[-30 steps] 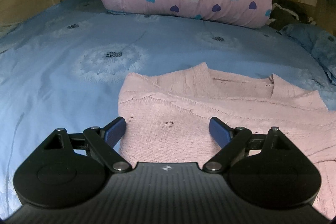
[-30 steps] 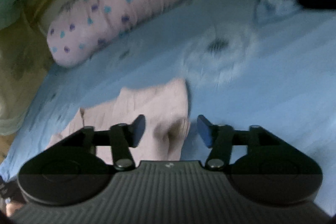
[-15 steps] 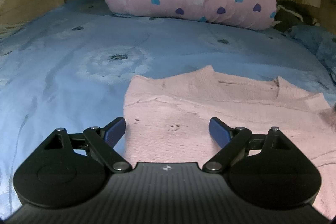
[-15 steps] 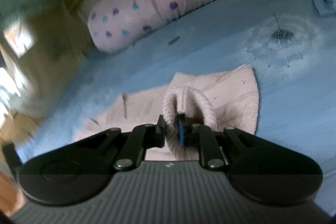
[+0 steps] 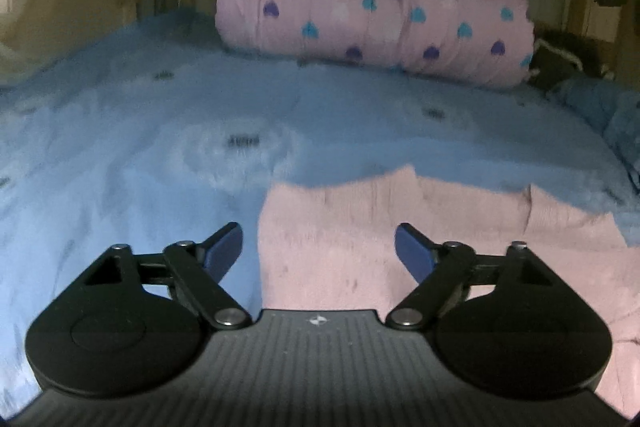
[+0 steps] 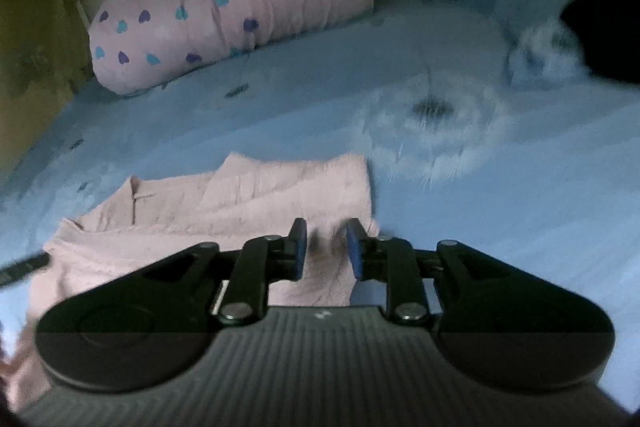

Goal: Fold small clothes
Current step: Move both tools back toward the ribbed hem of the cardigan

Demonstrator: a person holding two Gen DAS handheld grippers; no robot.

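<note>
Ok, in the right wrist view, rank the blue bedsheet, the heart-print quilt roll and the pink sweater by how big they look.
1. Blue bedsheet, largest by far.
2. Heart-print quilt roll and pink sweater look alike; the sweater lies nearer the camera and is partly hidden, so no ranking between them.

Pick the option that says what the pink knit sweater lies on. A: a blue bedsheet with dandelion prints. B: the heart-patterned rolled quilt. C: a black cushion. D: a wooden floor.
A: the pink knit sweater lies flat on the blue bedsheet, well short of the rolled quilt at the head of the bed.
</note>
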